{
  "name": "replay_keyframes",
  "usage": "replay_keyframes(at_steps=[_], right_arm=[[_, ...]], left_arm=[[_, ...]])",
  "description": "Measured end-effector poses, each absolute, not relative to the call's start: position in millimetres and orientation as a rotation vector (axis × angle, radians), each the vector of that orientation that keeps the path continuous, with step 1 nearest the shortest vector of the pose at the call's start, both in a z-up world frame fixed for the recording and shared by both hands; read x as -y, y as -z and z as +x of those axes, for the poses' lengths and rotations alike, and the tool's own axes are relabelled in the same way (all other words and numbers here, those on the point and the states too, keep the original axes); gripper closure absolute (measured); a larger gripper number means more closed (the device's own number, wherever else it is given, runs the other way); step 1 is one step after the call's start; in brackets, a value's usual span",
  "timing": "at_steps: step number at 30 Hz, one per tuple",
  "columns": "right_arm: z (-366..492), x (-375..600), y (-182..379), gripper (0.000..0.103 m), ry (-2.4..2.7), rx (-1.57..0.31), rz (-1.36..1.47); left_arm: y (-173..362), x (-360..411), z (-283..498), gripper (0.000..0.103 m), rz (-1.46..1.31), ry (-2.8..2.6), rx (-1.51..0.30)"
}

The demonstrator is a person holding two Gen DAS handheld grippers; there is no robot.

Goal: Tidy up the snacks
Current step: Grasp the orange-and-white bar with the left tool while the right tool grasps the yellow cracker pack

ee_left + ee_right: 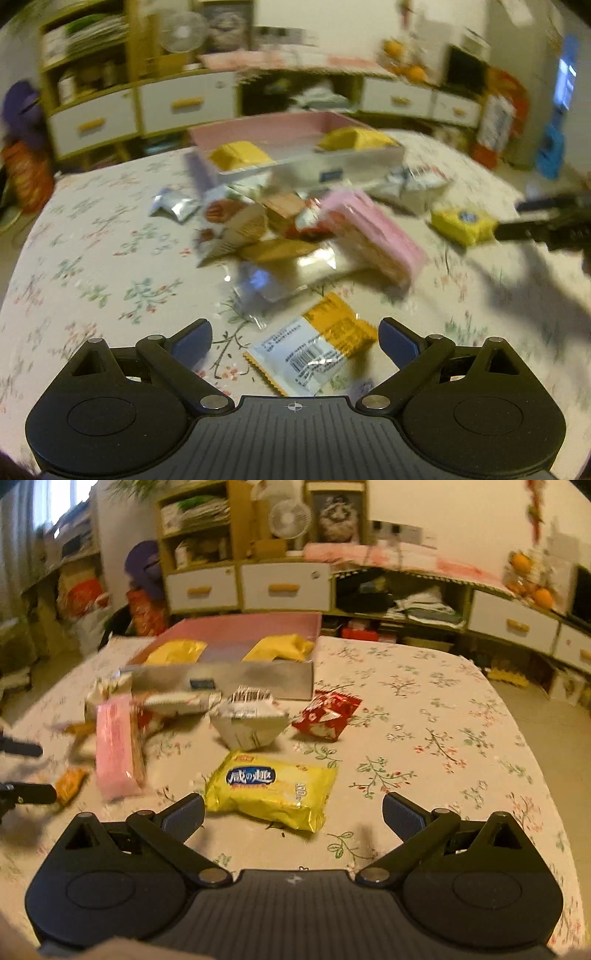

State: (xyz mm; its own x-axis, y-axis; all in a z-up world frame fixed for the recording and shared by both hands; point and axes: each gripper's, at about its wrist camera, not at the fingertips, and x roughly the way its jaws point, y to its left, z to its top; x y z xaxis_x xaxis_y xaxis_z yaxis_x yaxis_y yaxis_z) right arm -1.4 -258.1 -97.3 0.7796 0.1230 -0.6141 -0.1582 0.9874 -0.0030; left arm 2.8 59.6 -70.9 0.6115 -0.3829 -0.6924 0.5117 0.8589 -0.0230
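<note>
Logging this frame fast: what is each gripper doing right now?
Left gripper: jaws open, holding nothing, above an orange-and-white packet.
Right gripper: jaws open, holding nothing, near a yellow packet.

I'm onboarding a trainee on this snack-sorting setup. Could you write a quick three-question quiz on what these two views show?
1. True or false: the right claw is shut on the yellow packet.
2. Which packet lies nearest the left claw? A) red packet B) orange-and-white packet C) pink packet
3. Fill in: the pink box already holds two ___ packets.

Key: 1 false, it is open; 2 B; 3 yellow.
</note>
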Motion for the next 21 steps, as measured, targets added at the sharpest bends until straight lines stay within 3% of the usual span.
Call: replay_keyframes(at_steps=[7,17,21], right_arm=[[16.7,258.4,116.0,0.000,-0.149,-0.681,-0.223],[29.2,263.4,118.2,0.000,-0.202,-0.670,-0.180],[35.4,258.3,117.2,0.000,-0.211,-0.682,-0.182]], left_arm=[[84.9,-56.5,13.6,0.005,0.209,0.497,-0.782],[82.9,-56.0,14.1,0.007,0.192,0.467,-0.816],[79.5,-54.4,10.0,0.013,0.195,0.465,-0.830]])
